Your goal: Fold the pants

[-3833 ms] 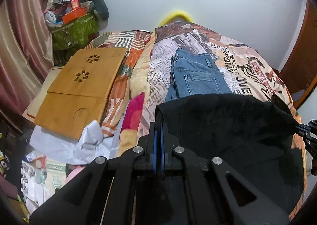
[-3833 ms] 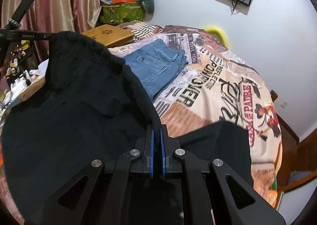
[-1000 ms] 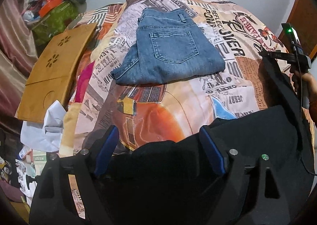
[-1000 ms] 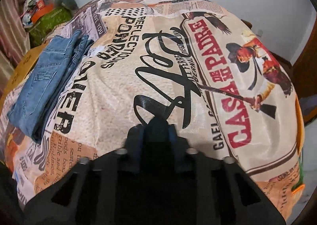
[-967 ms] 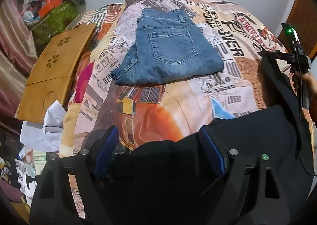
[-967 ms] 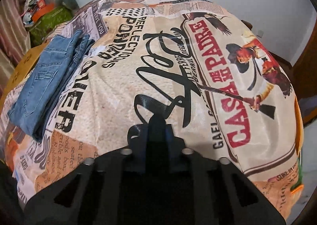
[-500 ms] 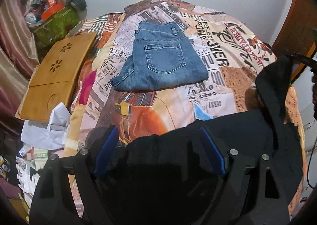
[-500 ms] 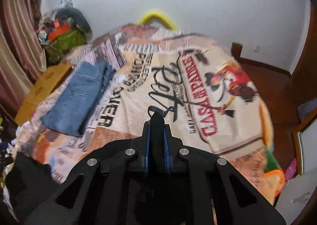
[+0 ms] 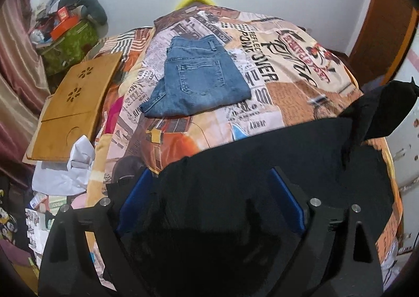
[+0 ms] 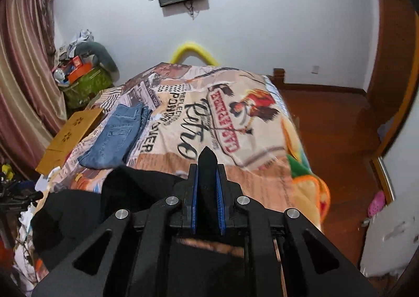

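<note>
Black pants [image 9: 262, 166] lie on the printed bedspread [image 9: 288, 82] at six o'clock. Left gripper [image 9: 209, 192] is opening above them. Right gripper [image 10: 207, 179] pinches a lifted corner. Green box [image 10: 86, 84] at ten o'clock holds clutter.

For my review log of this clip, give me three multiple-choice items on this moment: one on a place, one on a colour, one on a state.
1. Where do the folded jeans lie?
A. on the printed bedspread
B. on the wooden board
C. on the floor

2. What colour are the pants being handled?
A. red
B. black
C. white

3. How is the right gripper?
A. wide open, empty
B. out of view
C. shut on black cloth

Answers: 1 A, bedspread shows all round the jeans. 2 B, dark cloth spreads before the left gripper. 3 C, its blue pads pinch a black fold.
</note>
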